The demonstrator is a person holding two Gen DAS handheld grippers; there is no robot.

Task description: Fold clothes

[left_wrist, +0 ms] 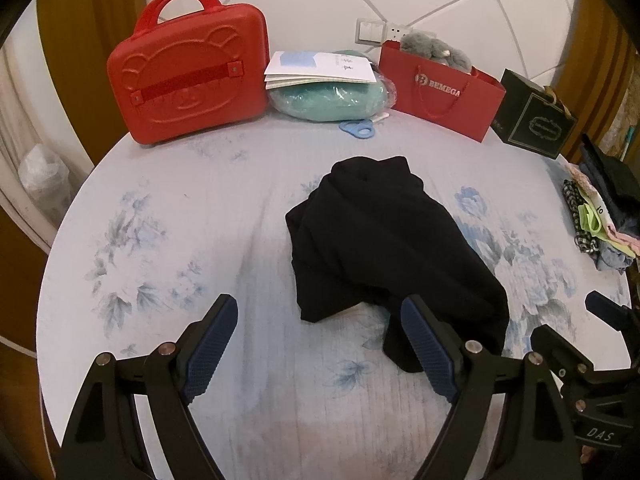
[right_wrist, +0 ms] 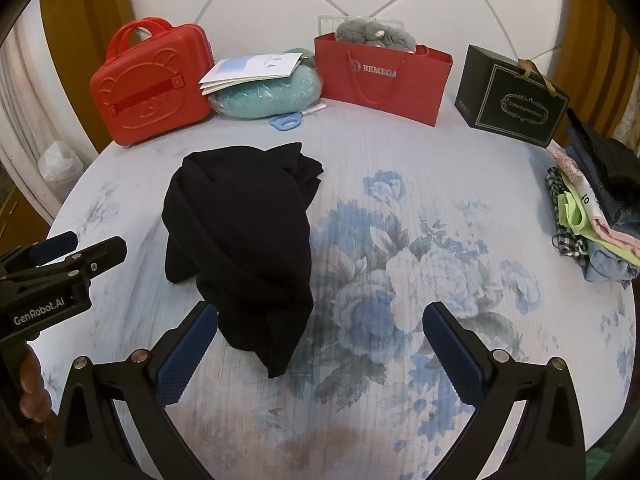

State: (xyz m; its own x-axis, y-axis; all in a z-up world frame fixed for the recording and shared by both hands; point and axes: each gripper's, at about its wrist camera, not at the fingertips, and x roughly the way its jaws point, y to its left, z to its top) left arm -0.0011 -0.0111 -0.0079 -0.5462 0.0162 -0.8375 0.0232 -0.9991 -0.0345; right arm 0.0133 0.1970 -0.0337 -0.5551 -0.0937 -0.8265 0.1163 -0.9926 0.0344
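Black garment (left_wrist: 384, 240) lies crumpled between left tongs (left_wrist: 320, 320) and right tongs (right_wrist: 320, 320), both spread, empty.

clothes pile (right_wrist: 596, 216) cut off rightward

The bedsheet (right_wrist: 460, 184) lies bare left and right of the crumpled black garment (right_wrist: 244, 236), giving open passage on both flanks. At the back, a red case (right_wrist: 152, 88), red bag (right_wrist: 384, 80) and black box (right_wrist: 512, 100) wall it off (clothes pile (right_wrist: 592, 216) blocks the right edge).
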